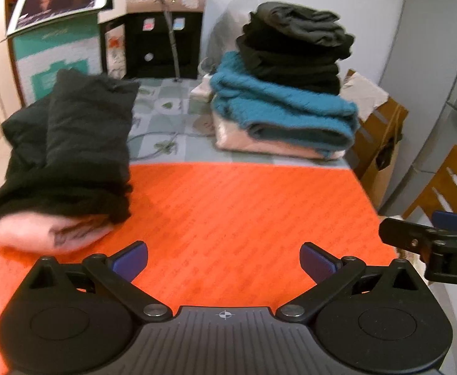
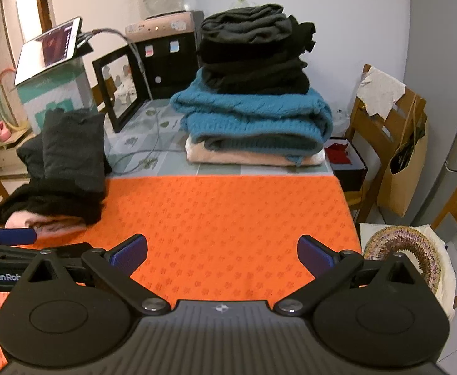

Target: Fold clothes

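Now, left wrist view — left gripper (image 1: 224, 261): jaws spread wide, nothing between them, hovering over the orange mat (image 1: 244, 206).
Unfolded pile (image 1: 69, 153): dark garments heaped over a pink one (image 1: 41, 234), on the mat's left edge, partly spilling off the mat's far border.
Folded stack (image 1: 287, 93): beyond the mat's far right corner; teal knit over pink, black pieces on top.
Right gripper (image 1: 431, 234): just off the mat's right edge; only one side shows here.
Right wrist view — right gripper (image 2: 222, 254): jaws wide apart, empty, above the mat's near half.
Handling: the pile looks soft, limp and light; likely best pinched at a hem or shoulder edge of the top dark piece, since a mid-cloth grip would bunch layers.
Room: the mat's centre and right lie bare for spreading; a chair (image 2: 384, 115) stands past its right edge.
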The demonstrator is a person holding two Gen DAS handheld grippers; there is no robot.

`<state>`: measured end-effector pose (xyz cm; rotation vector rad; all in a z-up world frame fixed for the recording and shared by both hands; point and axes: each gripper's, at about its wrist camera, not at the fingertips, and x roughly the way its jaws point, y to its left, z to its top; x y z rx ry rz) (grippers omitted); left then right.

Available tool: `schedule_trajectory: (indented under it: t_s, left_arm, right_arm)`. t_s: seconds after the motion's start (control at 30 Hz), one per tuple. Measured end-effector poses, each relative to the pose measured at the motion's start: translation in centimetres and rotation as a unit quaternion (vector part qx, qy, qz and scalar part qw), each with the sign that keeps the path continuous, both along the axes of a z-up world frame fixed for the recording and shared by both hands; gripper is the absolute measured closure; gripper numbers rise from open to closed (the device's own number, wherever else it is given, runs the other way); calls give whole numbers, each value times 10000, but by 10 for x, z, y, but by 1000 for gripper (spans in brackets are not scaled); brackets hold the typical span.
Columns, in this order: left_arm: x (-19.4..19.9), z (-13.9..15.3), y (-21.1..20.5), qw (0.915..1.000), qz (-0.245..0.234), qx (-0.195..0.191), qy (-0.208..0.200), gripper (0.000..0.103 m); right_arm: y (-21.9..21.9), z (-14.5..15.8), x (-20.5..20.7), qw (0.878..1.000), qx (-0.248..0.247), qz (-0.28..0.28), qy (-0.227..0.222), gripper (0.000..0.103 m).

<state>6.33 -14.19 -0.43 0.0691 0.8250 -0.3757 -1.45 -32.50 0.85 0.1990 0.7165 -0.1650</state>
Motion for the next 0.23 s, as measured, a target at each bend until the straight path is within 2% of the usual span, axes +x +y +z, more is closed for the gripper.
schedule_trajectory:
  t_s: [0.23]
  left_arm:
    - [-11, -20, 13, 9996, 183, 207, 109, 0]
  right_arm:
    - [17, -17, -7, 9997, -83, 128, 172, 0]
